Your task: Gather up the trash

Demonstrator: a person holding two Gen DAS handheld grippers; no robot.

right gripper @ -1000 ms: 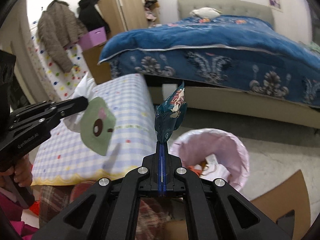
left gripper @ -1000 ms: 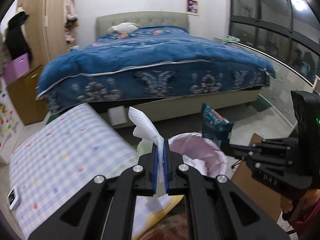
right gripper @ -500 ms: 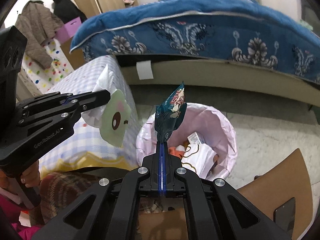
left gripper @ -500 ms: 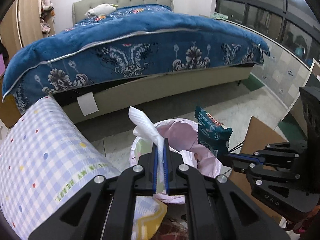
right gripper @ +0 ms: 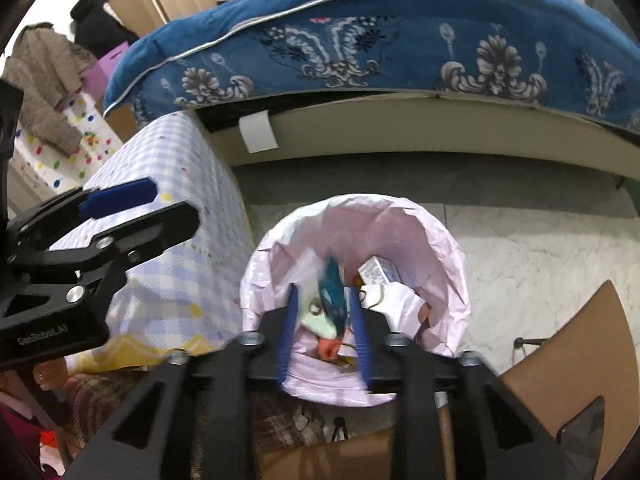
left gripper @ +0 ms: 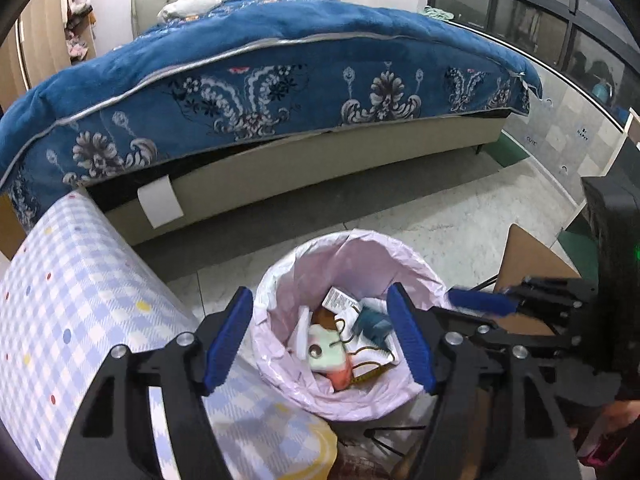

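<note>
Left claw point(left gripper: 320, 336) spreading, empty; right claw point(right gripper: 324, 328) opening, teal wrapper point(right gripper: 334, 296) slipping free between its pads into the pink-lined bin point(right gripper: 452, 248). Drop step; next, fetch more trash.

left wrist: close above the pink-lined trash bin point(left gripper: 400, 256), angled steeply down, bed point(left gripper: 280, 60) far; sees right gripper point(left gripper: 480, 302) at its right | right wrist: same steep close look into the bin point(right gripper: 420, 232); left gripper point(right gripper: 132, 208) at its left | shared: bin, bed, checked cloth point(left gripper: 80, 300)
</note>
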